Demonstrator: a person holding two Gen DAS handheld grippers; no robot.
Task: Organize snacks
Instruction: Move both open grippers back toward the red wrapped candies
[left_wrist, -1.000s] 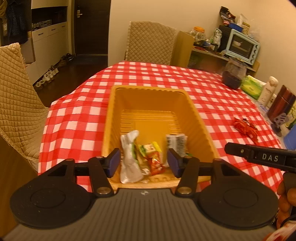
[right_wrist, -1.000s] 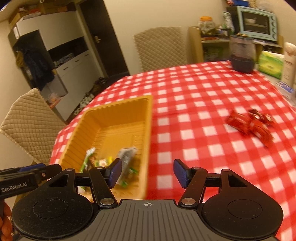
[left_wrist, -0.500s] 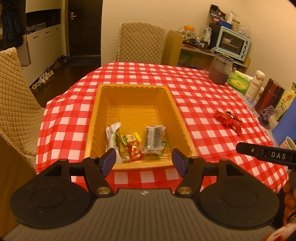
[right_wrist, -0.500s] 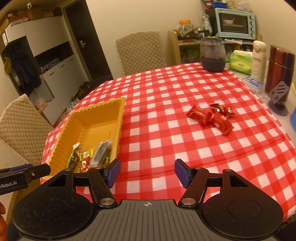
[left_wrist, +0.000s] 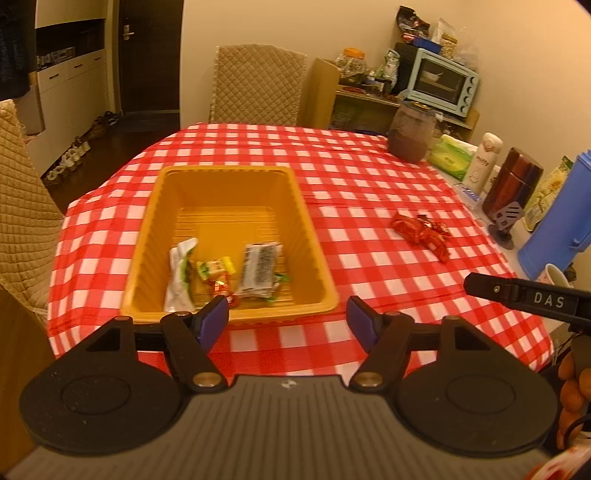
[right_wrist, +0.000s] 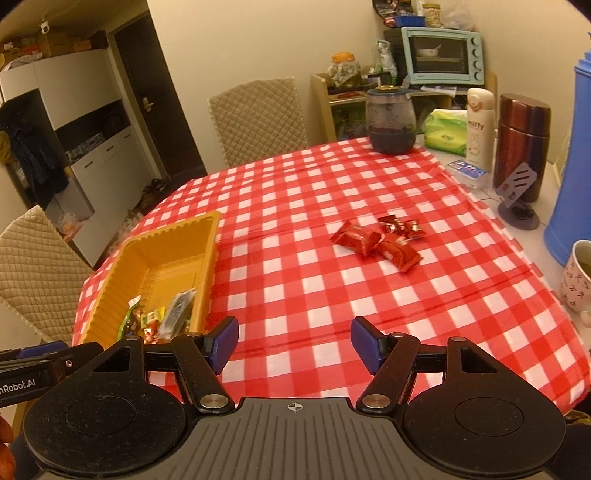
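Two grippers are present, both held above the near edge of the counter (right_wrist: 303, 206), which is covered in a red-and-white checked cloth. Left gripper (left_wrist: 287, 320): fingers spread apart, nothing between them, positioned just short of the near rim of the yellow bin (left_wrist: 225, 192). Right gripper (right_wrist: 294, 340): fingers likewise spread apart and unloaded, over bare cloth to the right of the bin.

Bin contents, all at the near end: a white-and-green packet (left_wrist: 180, 274) at left, small yellow and red wrapped snacks (left_wrist: 218, 276) in the middle, and a grey packet with printed label (left_wrist: 260, 266) at right. The far half of the bin floor shows only ribbed plastic.

Outside the bin, a cluster of red snack packets (right_wrist: 378, 239) lies on the cloth, well apart from the bin and toward the counter's right side.

Along the right edge stand a dark jar (right_wrist: 390, 120), green tissue pack (right_wrist: 443, 131), white bottle (right_wrist: 479, 127), brown flask (right_wrist: 521, 146), blue jug (right_wrist: 572, 162) and a patterned mug (right_wrist: 580, 280).
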